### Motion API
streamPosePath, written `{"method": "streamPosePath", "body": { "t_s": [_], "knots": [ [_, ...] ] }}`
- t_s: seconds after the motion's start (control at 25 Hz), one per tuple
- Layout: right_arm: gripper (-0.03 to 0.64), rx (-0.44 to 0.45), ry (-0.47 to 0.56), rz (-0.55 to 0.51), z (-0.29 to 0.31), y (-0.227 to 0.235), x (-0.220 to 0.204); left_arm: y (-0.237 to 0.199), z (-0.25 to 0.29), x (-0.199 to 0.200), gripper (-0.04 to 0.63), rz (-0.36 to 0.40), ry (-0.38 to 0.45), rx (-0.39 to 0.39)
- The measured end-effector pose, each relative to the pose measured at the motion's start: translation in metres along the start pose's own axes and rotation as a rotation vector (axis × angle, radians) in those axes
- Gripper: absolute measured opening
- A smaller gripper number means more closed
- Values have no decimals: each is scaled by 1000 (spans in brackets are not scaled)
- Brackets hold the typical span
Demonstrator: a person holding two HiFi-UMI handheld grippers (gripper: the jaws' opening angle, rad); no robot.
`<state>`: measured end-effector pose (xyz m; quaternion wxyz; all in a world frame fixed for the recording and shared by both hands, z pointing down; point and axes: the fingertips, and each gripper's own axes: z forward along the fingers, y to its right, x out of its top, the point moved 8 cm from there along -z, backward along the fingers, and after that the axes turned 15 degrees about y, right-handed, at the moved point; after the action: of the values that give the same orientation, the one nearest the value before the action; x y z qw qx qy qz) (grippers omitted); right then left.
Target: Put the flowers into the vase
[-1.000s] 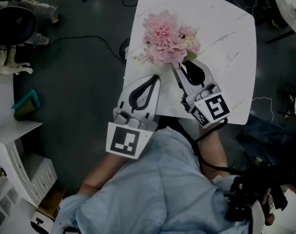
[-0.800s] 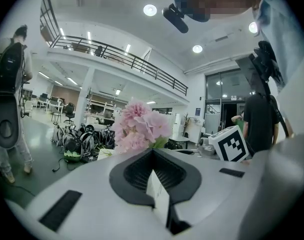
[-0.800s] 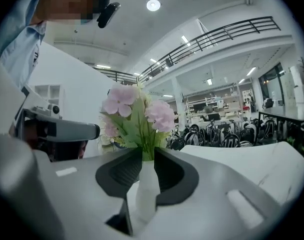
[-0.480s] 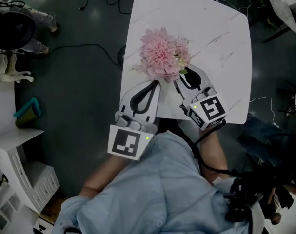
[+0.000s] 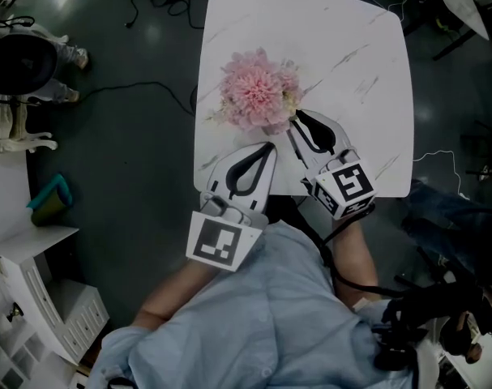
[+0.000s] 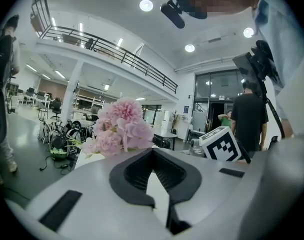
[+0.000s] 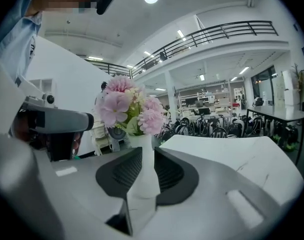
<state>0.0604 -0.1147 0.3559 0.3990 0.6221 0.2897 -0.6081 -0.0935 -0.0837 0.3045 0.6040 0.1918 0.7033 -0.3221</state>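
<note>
Shift since a second ago: the vase [image 7: 143, 176] and its flowers [image 5: 258, 100] now stand closer to the near edge of the counter [image 5: 351, 63], on its left half.
Left gripper [image 5: 267, 147]: just short of the vase on its left. Its fingers are together at the tips with nothing between them.
Flowers: pink blooms rise from the vase's mouth and hide the vase from above.
Vase: white and upright, it shows only between the right-hand fingers.
Right gripper [image 5: 293, 120]: it reaches in from the vase's right, fingers clamped on the vase's body, one on each side.
Done: the flowers look to be already in the vase, and no loose stem shows around it.
Left: probably only to settle the vase where it should stand and let go. A grip this low under a heavy head of blooms could let it tip.
</note>
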Motion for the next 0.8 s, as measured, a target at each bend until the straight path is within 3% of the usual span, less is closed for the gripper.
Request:
{"method": "streamPosePath", "body": {
  "t_s": [0.24,0.48,0.8],
  "knots": [
    [72,-66,38,-25,-17,7,15,9,10,9,3,53,34,-23],
    [5,-194,122,-77,-38,14,54,10,16,33,3,172,119,47],
    [0,-256,155,-114,-49,19,78,9,22,52,5,229,220,114]
  ]
}}
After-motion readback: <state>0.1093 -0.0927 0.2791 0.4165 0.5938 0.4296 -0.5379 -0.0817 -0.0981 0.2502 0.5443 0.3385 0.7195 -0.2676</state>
